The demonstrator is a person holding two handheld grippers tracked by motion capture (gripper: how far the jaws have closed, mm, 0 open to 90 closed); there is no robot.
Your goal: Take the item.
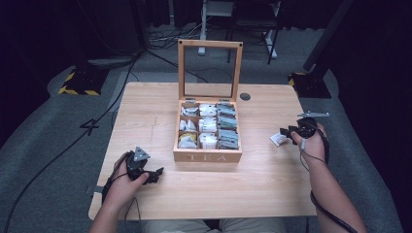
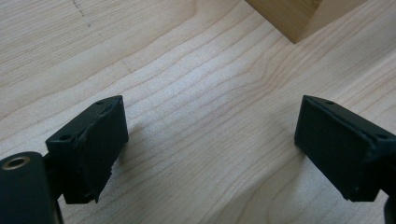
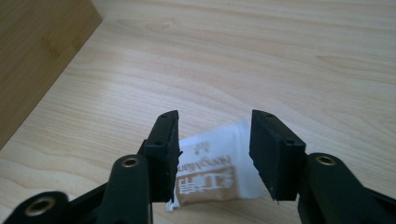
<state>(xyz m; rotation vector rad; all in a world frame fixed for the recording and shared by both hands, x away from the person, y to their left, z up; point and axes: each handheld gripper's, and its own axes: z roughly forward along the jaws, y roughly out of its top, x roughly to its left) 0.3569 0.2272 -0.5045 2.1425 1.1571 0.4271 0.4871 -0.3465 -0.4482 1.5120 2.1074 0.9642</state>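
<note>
A wooden tea box [image 1: 207, 156] marked TEA stands open mid-table, its glass lid [image 1: 181, 73] upright and its compartments full of tea packets. One white and brown tea packet [image 1: 278, 140] lies flat on the table to the right of the box. My right gripper [image 1: 286, 132] is just over it; in the right gripper view the gripper [image 3: 215, 119] is open, with the packet [image 3: 210, 172] between and below the jaws. My left gripper [image 1: 158, 174] rests low near the front left, and in its own view it [image 2: 210, 100] is wide open over bare wood.
The light wooden table [image 1: 145, 111] has a round cable hole [image 1: 245, 96] at the back right. A corner of the box [image 2: 294, 18] shows ahead of the left gripper, and its side wall [image 3: 32, 56] stands left of the right gripper. Cables and stands lie on the floor behind.
</note>
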